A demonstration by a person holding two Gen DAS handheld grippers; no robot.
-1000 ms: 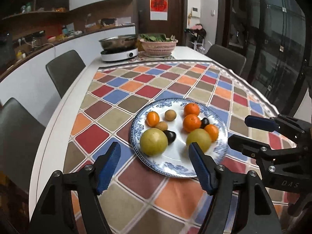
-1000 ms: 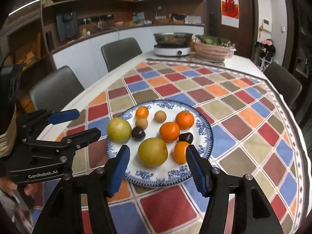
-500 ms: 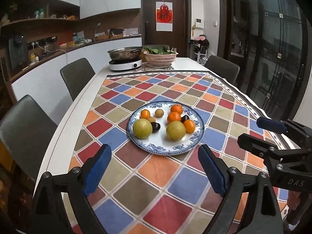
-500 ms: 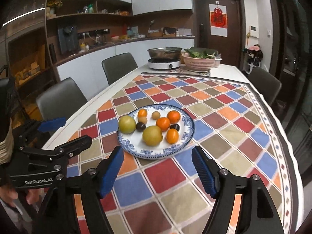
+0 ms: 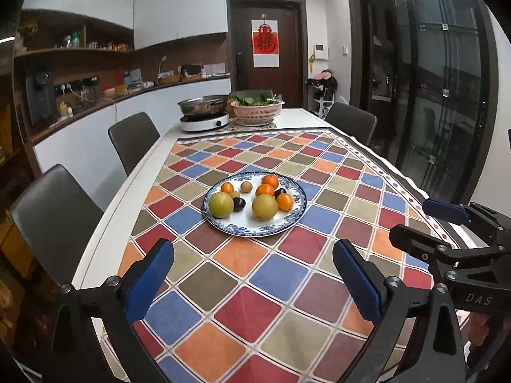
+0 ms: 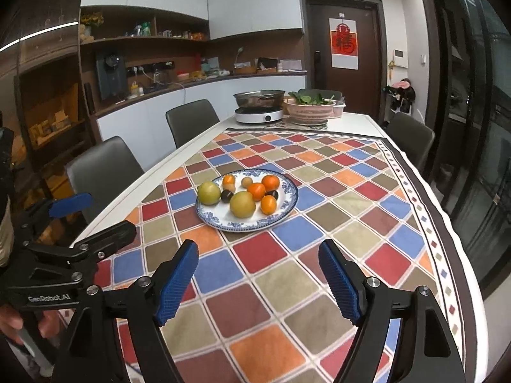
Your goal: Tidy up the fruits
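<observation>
A blue-and-white plate (image 5: 289, 223) (image 6: 287, 206) sits on the checkered tablecloth with several fruits on it: two big yellow-green ones (image 5: 221, 204) (image 5: 264, 206), small oranges (image 5: 285, 201), dark plums (image 5: 239, 204) and small brown fruits. My left gripper (image 5: 254, 282) is open and empty, held well back from the plate near the table's front. My right gripper (image 6: 258, 282) is open and empty, also back from the plate. Each gripper shows at the side of the other's view (image 5: 447, 223) (image 6: 80, 220).
A hotplate with a steel pan (image 5: 204, 108) and a pink basket of greens (image 5: 257, 110) stand at the table's far end. Grey chairs (image 5: 132, 138) line the left side, one (image 5: 351, 121) at the far right. The table edge (image 5: 111, 217) runs along the left.
Both grippers have pulled back and up from the plate; it now looks smaller and farther away. Both stayed open and empty. The fruits have not moved.
</observation>
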